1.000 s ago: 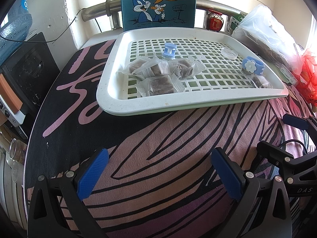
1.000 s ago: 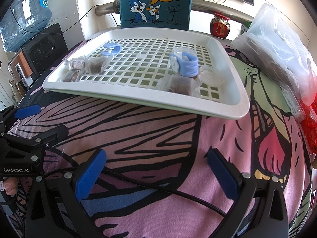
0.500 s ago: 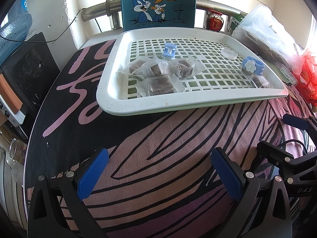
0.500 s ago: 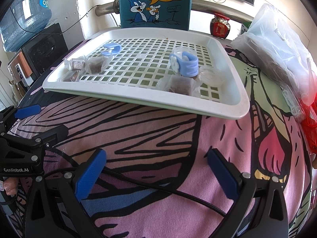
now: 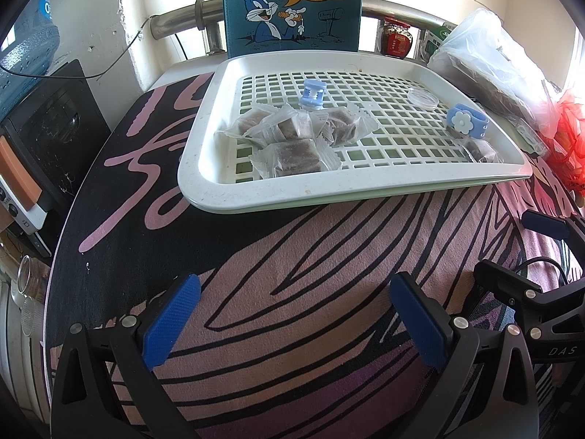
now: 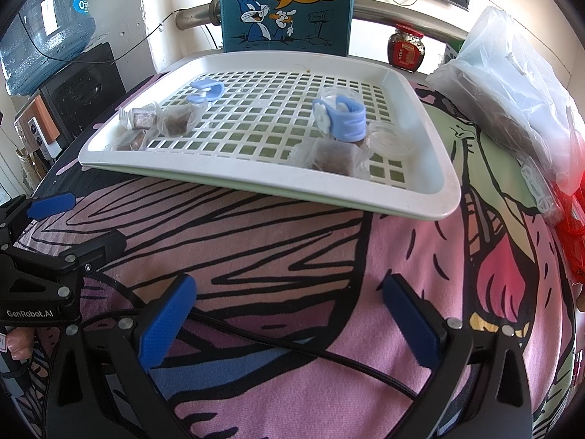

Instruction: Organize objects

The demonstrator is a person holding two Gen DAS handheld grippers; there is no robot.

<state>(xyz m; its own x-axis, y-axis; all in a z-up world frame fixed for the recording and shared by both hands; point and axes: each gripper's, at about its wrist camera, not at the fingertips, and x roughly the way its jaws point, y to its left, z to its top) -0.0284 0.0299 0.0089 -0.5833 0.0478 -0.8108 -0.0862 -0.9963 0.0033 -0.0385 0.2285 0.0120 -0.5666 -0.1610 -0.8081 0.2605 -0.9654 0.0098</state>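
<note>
Both claws, the left gripper (image 5: 292, 314) and right gripper (image 6: 289, 314), gape wide and hold nothing, low over the patterned cloth (image 5: 292, 256) just before the white slotted tray (image 5: 204, 186). Wrapped brown sweets (image 5: 292, 153) cluster at the tray's near-left; a blue flower clip (image 6: 342, 119) and clear dish (image 6: 389, 139) sit near its right. Crinkly wrappers may slip; a cable (image 6: 292, 351) under the right gripper could snag.

We see tray (image 5: 256, 197) ahead on cloth (image 5: 292, 274); wrapped snacks (image 5: 292, 135) left in it, band (image 6: 342, 120) right, poster (image 6: 287, 3) probably just behind.
</note>
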